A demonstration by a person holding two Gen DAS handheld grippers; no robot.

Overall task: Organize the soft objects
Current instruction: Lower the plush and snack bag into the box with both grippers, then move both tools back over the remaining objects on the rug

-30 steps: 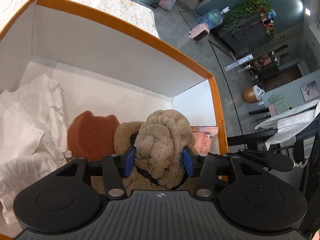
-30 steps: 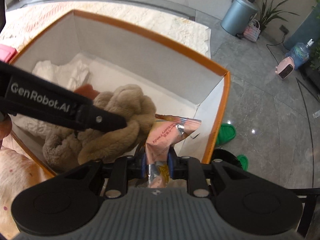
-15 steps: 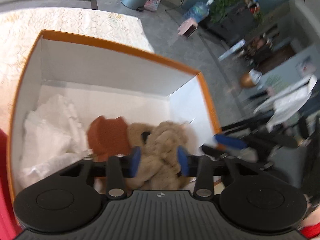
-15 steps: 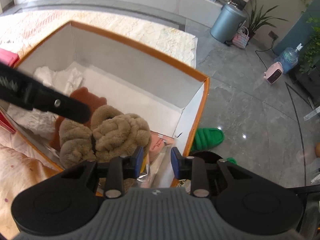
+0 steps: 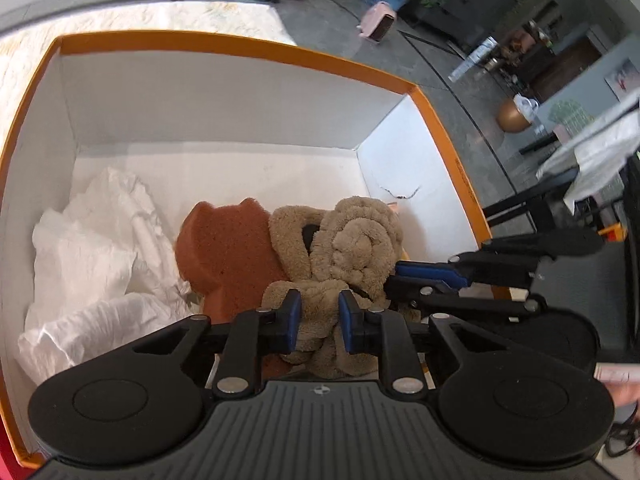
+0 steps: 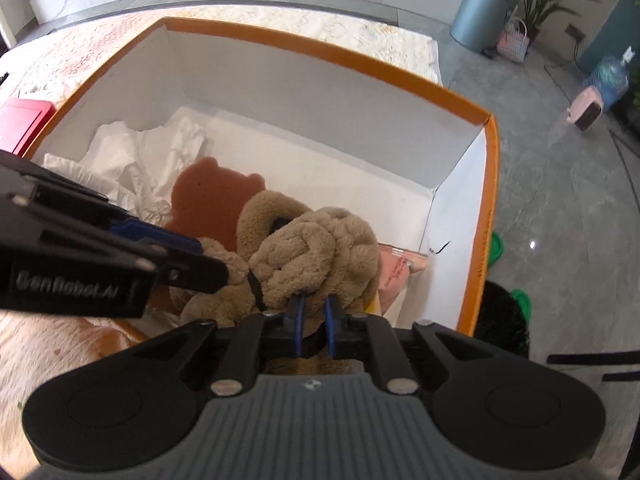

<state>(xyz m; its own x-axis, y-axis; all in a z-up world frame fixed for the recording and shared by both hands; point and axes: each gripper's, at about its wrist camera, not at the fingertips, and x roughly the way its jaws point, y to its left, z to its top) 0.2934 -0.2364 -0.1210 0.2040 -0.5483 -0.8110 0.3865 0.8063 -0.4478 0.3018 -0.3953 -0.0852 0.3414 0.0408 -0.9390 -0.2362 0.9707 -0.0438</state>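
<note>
- Both grippers have pulled back toward the near edge of the box since a second ago, and the right gripper (image 6: 313,322) no longer holds the pink snack packet (image 6: 396,270), which now lies flat in the box by its right wall.
- Nearest the lens, the left gripper (image 5: 319,322) has its blue fingers narrowed around a low fold of the tan plush toy (image 5: 340,256); whether they truly pinch it, I cannot tell.
- Right gripper's fingers sit close together, with a fold of the same plush pressed between the pads.
- That plush is a knotted, lumpy bundle in the near right part of the orange-rimmed box (image 6: 328,46), its long axis running from the near edge away toward the far wall.
- Just left of it, touching, a rust-red bear-shaped sponge (image 5: 228,248) points its ears at the far wall.
- Further left, crumpled white paper (image 5: 92,264) fills that end of the box.
- Only the right wrist view shows the packet in full, a red box (image 6: 24,124) outside the orange rim, and the lettering "GenRobot.AI" on the left gripper's arm.
- Beyond, a patterned cloth (image 6: 280,20) covers the surface.
</note>
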